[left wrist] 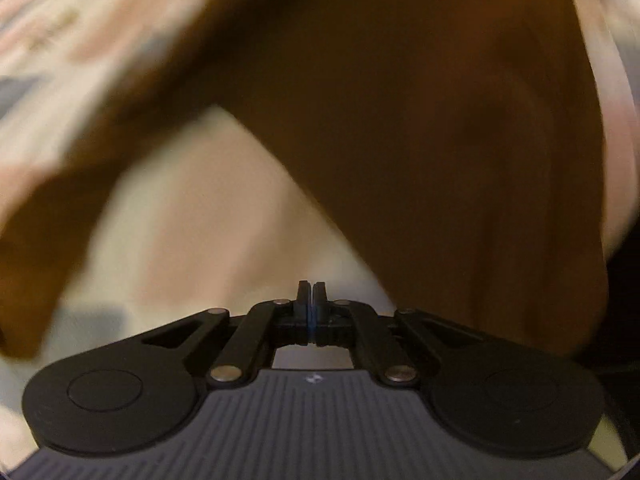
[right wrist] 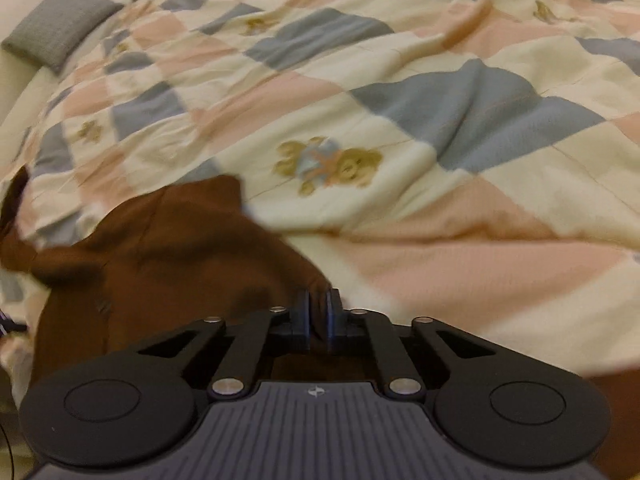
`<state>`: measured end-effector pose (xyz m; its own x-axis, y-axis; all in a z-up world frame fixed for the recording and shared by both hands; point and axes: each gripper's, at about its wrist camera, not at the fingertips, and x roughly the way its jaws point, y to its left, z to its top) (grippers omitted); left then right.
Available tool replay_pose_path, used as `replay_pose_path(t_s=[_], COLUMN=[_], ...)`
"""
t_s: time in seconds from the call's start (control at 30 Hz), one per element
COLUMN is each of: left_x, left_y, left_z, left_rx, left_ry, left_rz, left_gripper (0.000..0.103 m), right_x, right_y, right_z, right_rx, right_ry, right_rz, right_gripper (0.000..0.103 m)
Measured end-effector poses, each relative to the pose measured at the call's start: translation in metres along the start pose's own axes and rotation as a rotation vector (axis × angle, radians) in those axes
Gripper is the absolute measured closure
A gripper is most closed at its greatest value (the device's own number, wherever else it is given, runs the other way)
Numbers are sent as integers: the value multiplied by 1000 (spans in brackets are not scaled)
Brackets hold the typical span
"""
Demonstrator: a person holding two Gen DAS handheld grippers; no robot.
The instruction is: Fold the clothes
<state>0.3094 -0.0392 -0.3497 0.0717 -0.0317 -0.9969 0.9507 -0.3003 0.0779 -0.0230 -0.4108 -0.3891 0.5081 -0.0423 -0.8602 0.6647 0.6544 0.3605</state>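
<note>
- The garment (right wrist: 160, 272) lies on the quilt (right wrist: 400, 128), toward the left and near part of the quilt in the right wrist view.
- The right gripper (right wrist: 319, 312) sits at the garment's near right edge, a fold of the cloth between its fingers (right wrist: 303, 312).
- The cushion (right wrist: 60, 24) lies beyond the quilt's far left corner, well apart from the garment.
- In the left wrist view, the garment hangs over the quilt, above and right of the left gripper (left wrist: 311, 300).

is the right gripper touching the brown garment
Touching. The right wrist view shows a fold of the brown garment pinched between the pads of the right gripper, with cloth filling the narrow gap.
</note>
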Motion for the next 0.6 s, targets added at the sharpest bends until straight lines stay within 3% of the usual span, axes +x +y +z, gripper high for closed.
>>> replay_pose_path(t_s=[0.07, 0.2, 0.23, 0.3, 0.47, 0.6], left_x=[-19, -66, -66, -67, -5, 41], left_y=[4, 67, 86, 124, 170, 169], left_z=[5, 61, 78, 112, 163, 147], left_rx=[-39, -197, -231, -298, -342, -404], left_ry=[-56, -318, -352, -413, -267, -131], left_rz=[-18, 1, -27, -85, -307, -423], left_gripper=[100, 79, 72, 71, 64, 64], right_x=[-11, -22, -22, -21, -5, 20], right_y=[5, 4, 2, -1, -3, -9], right_z=[-10, -8, -2, 12, 43, 49], right_rx=[-23, -19, -8, 14, 11, 17], right_ry=[14, -1, -18, -54, -96, -51], right_rz=[-19, -48, -48, -40, 15, 68], right_gripper=[91, 72, 66, 56, 37, 36])
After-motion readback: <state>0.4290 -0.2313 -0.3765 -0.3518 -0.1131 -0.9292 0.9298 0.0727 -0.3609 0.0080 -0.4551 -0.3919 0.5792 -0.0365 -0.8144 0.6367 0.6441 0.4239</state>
